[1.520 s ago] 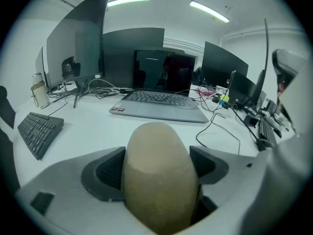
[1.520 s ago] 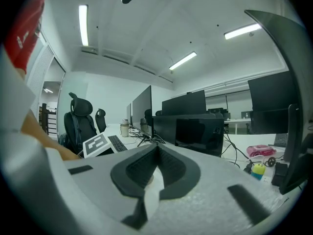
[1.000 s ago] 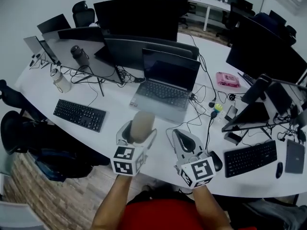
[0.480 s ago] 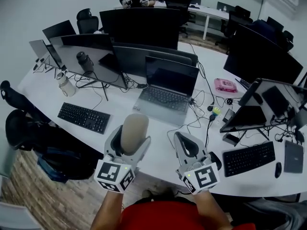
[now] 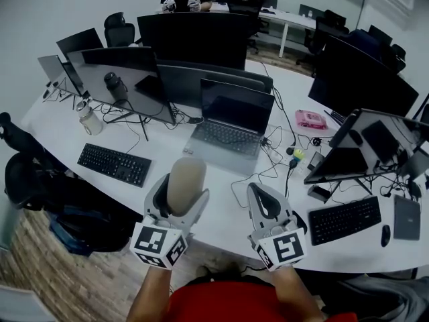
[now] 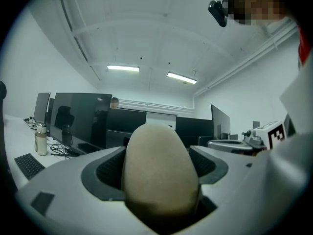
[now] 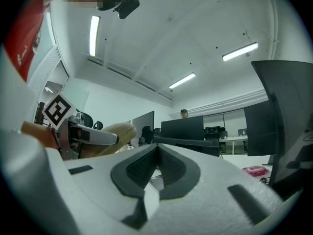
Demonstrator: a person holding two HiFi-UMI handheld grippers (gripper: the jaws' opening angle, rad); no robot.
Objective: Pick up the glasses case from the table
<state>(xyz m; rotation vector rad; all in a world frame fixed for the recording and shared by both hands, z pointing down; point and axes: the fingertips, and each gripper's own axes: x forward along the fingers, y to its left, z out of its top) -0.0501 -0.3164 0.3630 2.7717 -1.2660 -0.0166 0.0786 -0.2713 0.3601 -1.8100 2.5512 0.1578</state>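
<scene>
The glasses case (image 5: 185, 182) is a beige, rounded oblong. My left gripper (image 5: 177, 197) is shut on it and holds it up off the white table (image 5: 221, 215), its far end pointing away from me. In the left gripper view the case (image 6: 160, 173) fills the space between the two jaws. My right gripper (image 5: 265, 205) hovers beside it to the right, shut, with nothing between its jaws. The right gripper view shows that gripper (image 7: 157, 166) with its pads together and the case (image 7: 115, 131) at the left.
A grey laptop (image 5: 226, 126) sits just beyond the grippers. Two black keyboards (image 5: 112, 164) (image 5: 343, 219), several monitors (image 5: 194, 37), cables, a pink box (image 5: 313, 119), a bottle (image 5: 87, 117) and a mouse (image 5: 301, 223) crowd the table. Office chairs (image 5: 27, 180) stand at the left.
The left gripper has drawn the case back toward me and a little left. The right gripper stayed almost in place.
</scene>
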